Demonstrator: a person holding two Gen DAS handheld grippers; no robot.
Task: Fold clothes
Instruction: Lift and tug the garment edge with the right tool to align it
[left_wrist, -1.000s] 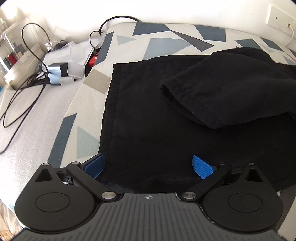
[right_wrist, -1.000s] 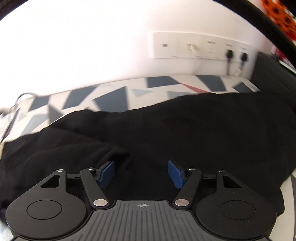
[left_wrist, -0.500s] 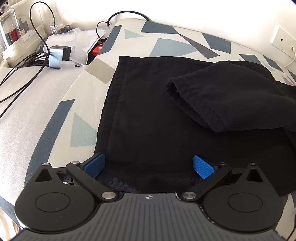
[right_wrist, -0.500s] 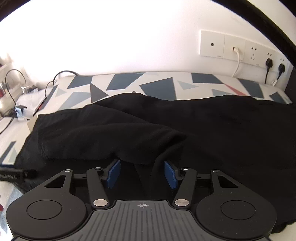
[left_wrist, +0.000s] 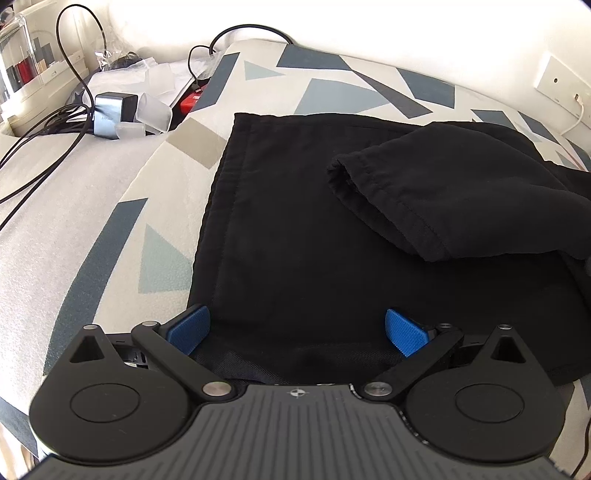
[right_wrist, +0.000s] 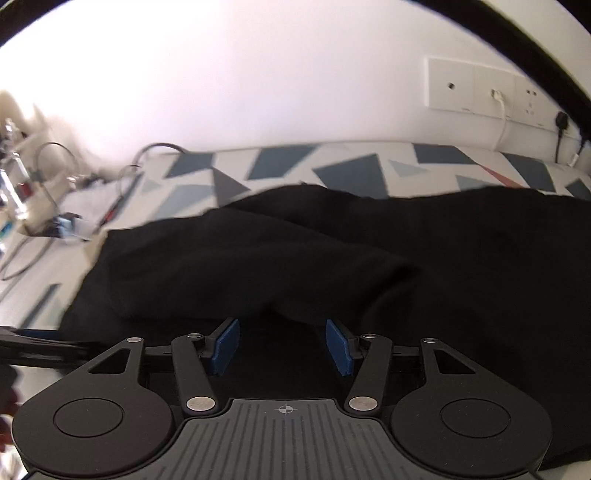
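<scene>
A black garment lies spread on a bed cover with grey and blue triangles. One sleeve is folded back across its body, cuff opening toward the left. My left gripper hangs open and wide over the garment's near hem, its left pad at the cloth's side edge. In the right wrist view the garment fills the middle, and the sleeve's fold ends just beyond my right gripper. That gripper's blue pads stand partly apart above dark cloth, pressing on nothing.
A grey charger block, translucent caps and black cables lie on the plain white surface at left, beside a red item. White wall sockets with plugged leads sit above the bed's far edge.
The right gripper's jaws have narrowed and its view has swung left, bringing the folded sleeve in front of it. The left gripper has hardly moved and stays wide.
</scene>
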